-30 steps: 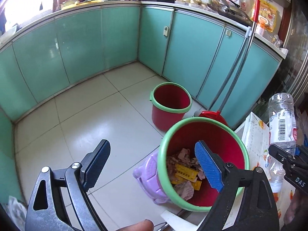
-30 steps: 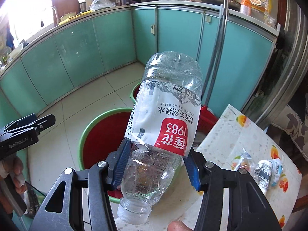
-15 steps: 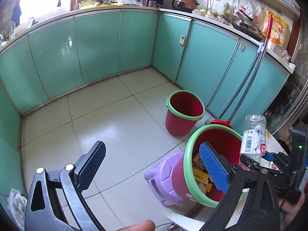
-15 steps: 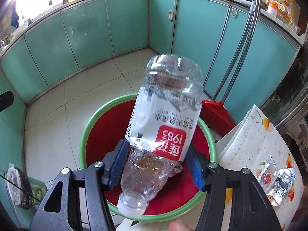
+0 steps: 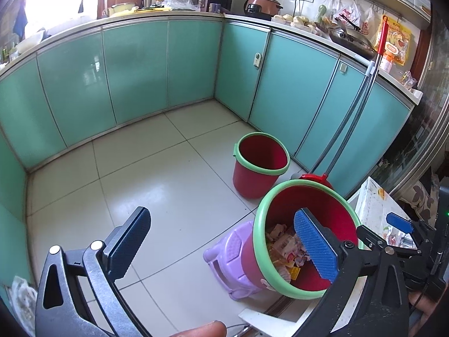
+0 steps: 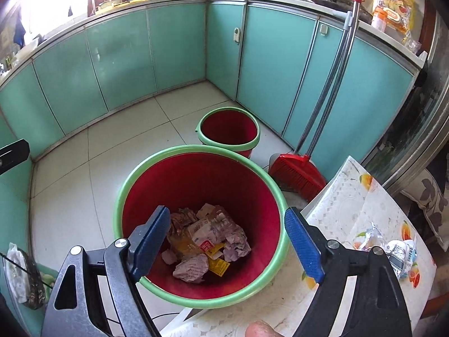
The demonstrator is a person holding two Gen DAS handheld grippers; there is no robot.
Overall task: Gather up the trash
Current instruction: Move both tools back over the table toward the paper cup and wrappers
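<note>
A red bucket with a green rim [image 6: 121, 193] stands on a purple stool [image 5: 228, 255] beside the table. A crushed clear water bottle [image 6: 209, 231] with a white and red label lies inside it on crumpled paper and yellow wrappers. My right gripper [image 6: 227, 210] hangs over the bucket's mouth; its jaws are opening and nothing is between them. My left gripper [image 5: 221, 212] is held left of the bucket [image 5: 259, 224], jaws opening wide, also with nothing in them. Two crumpled wrappers [image 6: 400, 251] lie on the fruit-patterned tablecloth [image 6: 350, 196] to the right.
A second red bucket [image 6: 228, 129] stands on the tiled floor behind the first. A red broom and dustpan [image 6: 294, 174] lean against the teal cabinets [image 6: 280, 56]. A bag [image 6: 19, 272] hangs at the left edge. The counter above is crowded with kitchen things.
The bottle has left the right gripper and dropped into the bucket. The right jaws have spread apart, and that gripper has come over the bucket's mouth. The left jaws widened slightly.
</note>
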